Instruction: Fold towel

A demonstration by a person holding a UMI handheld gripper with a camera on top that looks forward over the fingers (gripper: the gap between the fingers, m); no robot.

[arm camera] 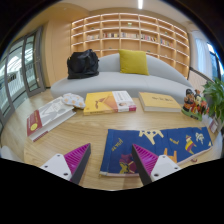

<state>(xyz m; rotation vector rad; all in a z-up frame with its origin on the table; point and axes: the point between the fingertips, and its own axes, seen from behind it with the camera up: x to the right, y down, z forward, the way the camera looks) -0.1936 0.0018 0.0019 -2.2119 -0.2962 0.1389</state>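
Observation:
A blue towel (158,148) with coloured cartoon prints lies flat on the wooden table (80,135), its near left corner between and just ahead of my fingers. My gripper (110,160) is open and empty, held above the table. The left finger's pink pad (75,160) is over bare wood; the right finger's pad (145,160) is over the towel's near edge.
Several books lie beyond the towel: an open one (50,115) at the left, yellow ones (100,101) in the middle and one (158,101) at the right. A plant (213,100) stands far right. A grey sofa (120,75) and shelves are behind.

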